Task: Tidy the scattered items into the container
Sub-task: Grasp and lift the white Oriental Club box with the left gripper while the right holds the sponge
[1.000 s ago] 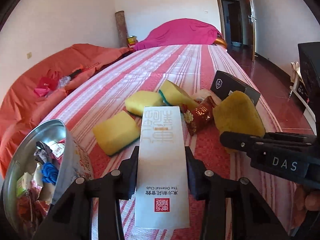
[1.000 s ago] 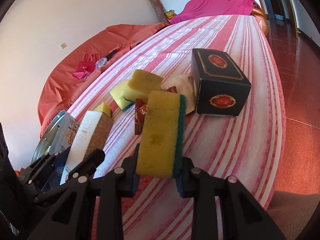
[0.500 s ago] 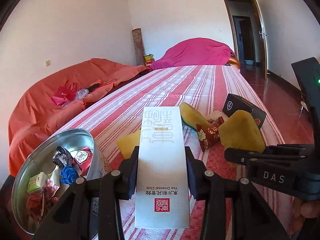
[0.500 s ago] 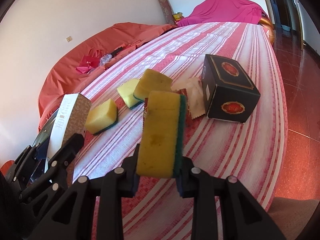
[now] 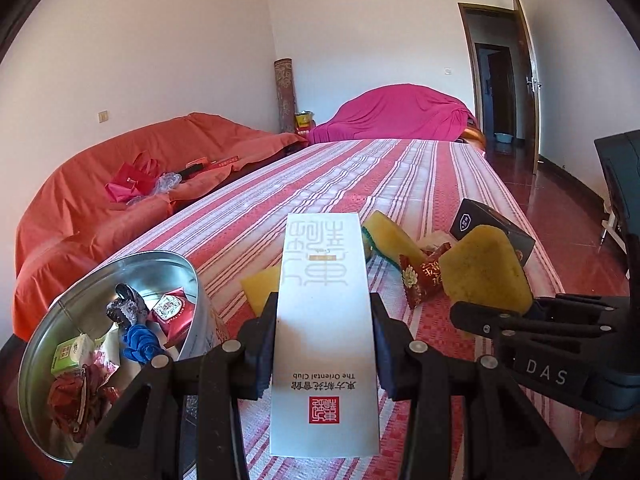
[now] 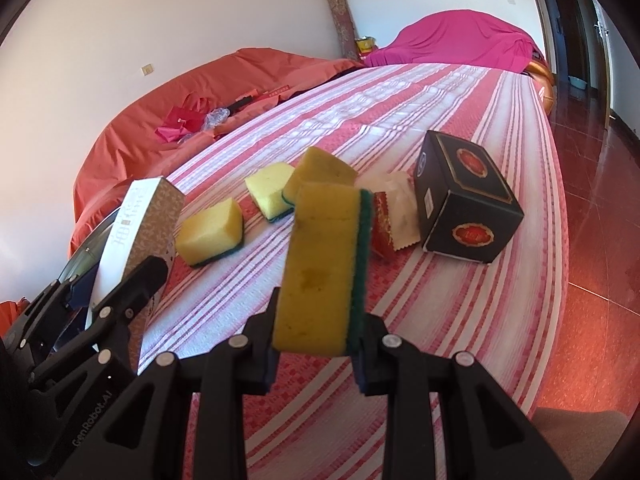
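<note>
White box (image 5: 325,332) between left claw (image 5: 325,346) pads

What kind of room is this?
Probably a living room in a home: a long table under a striped cloth, sofas draped in orange and pink sheets, and a wooden door.

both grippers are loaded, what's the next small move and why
Probably swing the left gripper left over the round metal tin and release: its jaws clamp the tall white carton, and the tin sits open just left. The right gripper, clamping the yellow-green sponge, follows.
</note>
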{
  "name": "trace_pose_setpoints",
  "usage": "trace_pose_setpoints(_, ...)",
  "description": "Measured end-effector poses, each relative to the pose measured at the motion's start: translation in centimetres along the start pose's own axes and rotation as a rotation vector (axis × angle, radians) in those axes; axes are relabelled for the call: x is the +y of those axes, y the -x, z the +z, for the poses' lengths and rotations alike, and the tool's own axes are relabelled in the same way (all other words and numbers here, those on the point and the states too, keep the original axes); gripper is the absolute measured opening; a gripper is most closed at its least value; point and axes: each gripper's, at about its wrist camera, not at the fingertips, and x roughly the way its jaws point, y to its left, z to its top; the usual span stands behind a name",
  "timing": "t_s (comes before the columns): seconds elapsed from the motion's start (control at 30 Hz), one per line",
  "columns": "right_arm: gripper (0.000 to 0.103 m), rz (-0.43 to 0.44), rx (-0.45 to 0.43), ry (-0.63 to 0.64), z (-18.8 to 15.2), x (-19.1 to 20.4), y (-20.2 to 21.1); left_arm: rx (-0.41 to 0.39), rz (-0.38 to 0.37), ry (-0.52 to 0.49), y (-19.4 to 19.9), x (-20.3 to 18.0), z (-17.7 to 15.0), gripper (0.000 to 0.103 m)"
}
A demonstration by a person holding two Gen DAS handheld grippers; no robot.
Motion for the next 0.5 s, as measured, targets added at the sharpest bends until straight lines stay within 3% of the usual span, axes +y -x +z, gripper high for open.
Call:
trace_pose_setpoints(0.3, 0.029, -0.001, 0.004, -0.015, 0.1, -0.3, 0.0, -0.011, -0.006, -0.008, 0.2, -0.2, 0.1, 0.044)
trace_pose_setpoints(0.5, 0.029, 0.012, 0.0, 0.0, 0.2, 0.6, 0.0, -0.06, -0.016, 0.014, 1.1, 0.3, 0.0, 0.044)
